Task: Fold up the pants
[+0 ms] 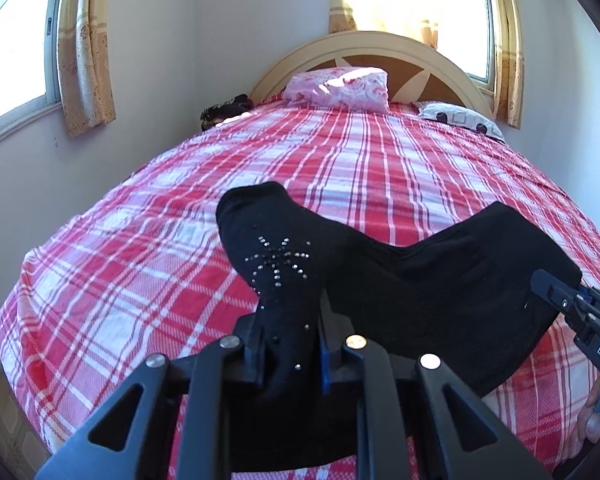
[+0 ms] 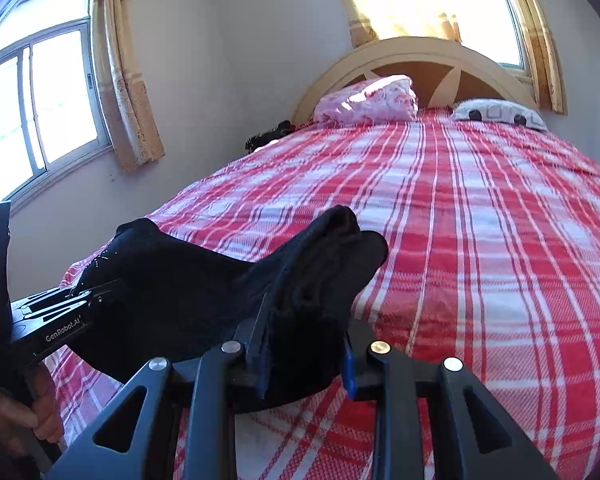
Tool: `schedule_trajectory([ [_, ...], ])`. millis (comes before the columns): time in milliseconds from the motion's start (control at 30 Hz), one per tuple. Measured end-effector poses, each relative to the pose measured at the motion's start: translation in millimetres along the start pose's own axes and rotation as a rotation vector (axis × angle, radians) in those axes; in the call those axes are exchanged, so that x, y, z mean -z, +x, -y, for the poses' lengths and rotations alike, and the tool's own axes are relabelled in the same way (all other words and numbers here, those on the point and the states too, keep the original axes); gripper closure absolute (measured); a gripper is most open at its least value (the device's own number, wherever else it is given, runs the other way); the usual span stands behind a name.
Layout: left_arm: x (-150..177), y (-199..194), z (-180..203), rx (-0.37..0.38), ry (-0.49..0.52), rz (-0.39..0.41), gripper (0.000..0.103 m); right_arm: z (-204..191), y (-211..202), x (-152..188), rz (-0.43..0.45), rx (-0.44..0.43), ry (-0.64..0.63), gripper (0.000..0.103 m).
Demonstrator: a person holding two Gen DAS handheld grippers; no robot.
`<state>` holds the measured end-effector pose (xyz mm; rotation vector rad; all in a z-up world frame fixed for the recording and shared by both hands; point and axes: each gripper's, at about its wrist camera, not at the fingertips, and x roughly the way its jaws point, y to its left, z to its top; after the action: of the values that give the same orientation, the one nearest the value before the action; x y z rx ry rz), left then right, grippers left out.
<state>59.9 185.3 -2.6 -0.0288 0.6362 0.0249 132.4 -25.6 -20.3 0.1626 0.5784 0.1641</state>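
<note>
The black pants (image 1: 440,292) hang in the air over the near end of the bed (image 1: 140,240). Two grippers hold them up, one at each side.

The left gripper (image 1: 292,344) is nearly closed and pinches a thin bit of the pants, the part with a little sparkly star (image 1: 278,260) on it. The cloth sticks up above its fingers. The right gripper (image 2: 304,356) is closed a bit wider, because it has a thicker bunch of cloth squeezed in it. That bunch pokes up above its fingers too. In the right view, a hand (image 2: 8,412) holds the handle of the left gripper.

Between the two grippers the pants sag down like a small hammock. The lowest part looks close to the checked cover (image 2: 500,280), but I cannot tell if it touches.

The pants seem to be bunched or doubled over, since the piece between the grippers is short and thick. How many folds are done I cannot tell, because the cloth is all black and the layers hide each other.

What is left, I think: lay the pants flat on the bed, smooth them, make any last fold, and let go. The pillows (image 1: 340,88) sit far away at the head of the bed, so there is lots of room
</note>
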Motion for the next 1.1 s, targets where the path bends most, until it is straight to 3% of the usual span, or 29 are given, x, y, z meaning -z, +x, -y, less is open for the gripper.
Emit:
schedule_trajectory([
  [200,-11,3,-8,-0.026,-0.022,0.023,0.084,-3,11,-19,0.024,-0.002,-0.011,0.074],
  [367,-8,26,-13,-0.058,-0.032,-0.011,0.084,-7,32,-24,0.014,0.008,-0.03,0.074],
  [567,12,58,-19,-0.074,-0.051,-0.118,0.084,8,68,-5,-0.098,0.072,-0.012,0.074],
  [767,22,66,-15,-0.105,-0.004,-0.158,0.079,15,80,5,-0.161,0.092,-0.004,0.074],
  [833,25,69,-14,-0.133,0.026,-0.151,0.07,16,82,7,-0.175,0.098,-0.004,0.073],
  [900,26,66,-14,-0.154,0.043,-0.143,0.062,21,85,8,-0.187,0.083,0.025,0.064],
  [967,27,65,-15,-0.206,0.048,-0.141,0.037,33,87,9,-0.208,0.084,0.084,0.037],
  [1000,27,64,-18,-0.238,0.044,-0.14,0.024,41,88,10,-0.219,0.087,0.122,0.032],
  [1100,28,57,-31,-0.232,0.01,-0.152,0.014,63,82,14,-0.229,0.016,0.251,0.03],
])
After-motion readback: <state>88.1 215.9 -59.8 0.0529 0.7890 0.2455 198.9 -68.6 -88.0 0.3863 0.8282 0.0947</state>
